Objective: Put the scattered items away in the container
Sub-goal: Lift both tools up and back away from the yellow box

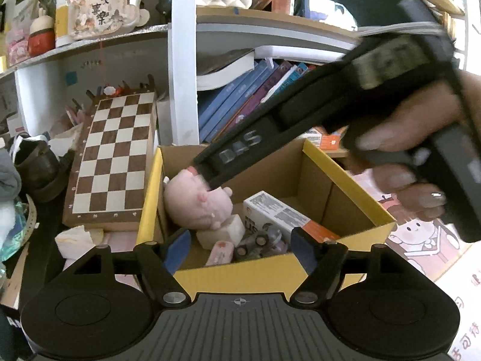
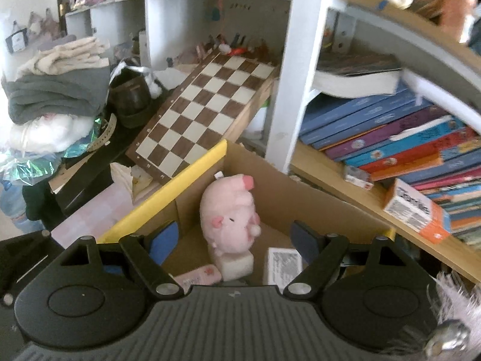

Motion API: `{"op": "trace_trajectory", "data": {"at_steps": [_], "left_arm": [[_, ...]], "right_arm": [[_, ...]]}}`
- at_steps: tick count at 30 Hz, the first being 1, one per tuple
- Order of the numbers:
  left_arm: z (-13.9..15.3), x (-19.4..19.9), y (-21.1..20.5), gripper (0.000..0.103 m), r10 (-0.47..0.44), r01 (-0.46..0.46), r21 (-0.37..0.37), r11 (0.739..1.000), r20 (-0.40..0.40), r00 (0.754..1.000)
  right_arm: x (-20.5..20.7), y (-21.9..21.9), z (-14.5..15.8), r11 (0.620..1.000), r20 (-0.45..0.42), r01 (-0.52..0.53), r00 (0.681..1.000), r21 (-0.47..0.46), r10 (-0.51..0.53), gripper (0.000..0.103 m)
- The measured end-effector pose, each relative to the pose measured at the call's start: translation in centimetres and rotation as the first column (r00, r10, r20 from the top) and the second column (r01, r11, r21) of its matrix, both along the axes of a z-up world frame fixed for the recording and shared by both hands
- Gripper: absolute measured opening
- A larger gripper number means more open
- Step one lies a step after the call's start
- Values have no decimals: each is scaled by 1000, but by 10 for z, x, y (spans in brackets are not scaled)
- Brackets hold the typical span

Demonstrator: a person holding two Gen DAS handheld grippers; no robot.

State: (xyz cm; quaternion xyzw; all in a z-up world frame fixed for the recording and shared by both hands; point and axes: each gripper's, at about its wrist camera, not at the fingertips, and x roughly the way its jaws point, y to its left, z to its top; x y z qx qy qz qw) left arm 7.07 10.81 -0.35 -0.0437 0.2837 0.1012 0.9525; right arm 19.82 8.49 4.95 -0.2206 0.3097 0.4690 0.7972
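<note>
Holding both tools over the yellow-rimmed cardboard box (image 1: 345,177), I have my left tool (image 1: 240,245) and my right tool (image 2: 233,240) spread apart with nothing between their fingers. Inside the box a pink plush pig (image 2: 228,213) leans on a white block (image 2: 237,263), beside a white printed carton (image 1: 279,213) and a small pink packet (image 1: 221,252). A chessboard (image 2: 207,111) leans just behind the box.
</note>
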Motion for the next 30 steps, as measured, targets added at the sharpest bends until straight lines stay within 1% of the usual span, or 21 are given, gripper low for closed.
{"op": "trace_trajectory", "data": {"at_steps": [6,11,14,16,21,25,30], "left_arm": [[4,-13,-4,77,4,-4,2,1000,7,1000],[7,-23,-8,78,7,-7,2,1000,10,1000],[9,-29,-10,80,7,-7,1,1000,12,1000],[10,-34,-12,81,5,-5,3,1000,14,1000],[12,-42,-15,82,0,0,7,1000,10,1000],[11,-46,-18,82,-1,1,0,1000,3,1000],[8,-50,-24,84,-8,8,-10,1000,-11,1000]], "right_arm": [[-20,-36,11,997,-2,56,998,50,-56,83],[-33,-63,14,992,16,99,995,75,-100,83],[-40,-80,13,988,22,128,991,87,-130,84],[-44,-90,10,987,19,140,990,83,-142,84],[-54,-113,-4,986,31,160,986,37,-161,84],[-59,-130,-16,980,4,197,980,16,-197,84],[-68,-146,-28,968,-24,251,968,16,-251,84]]}}
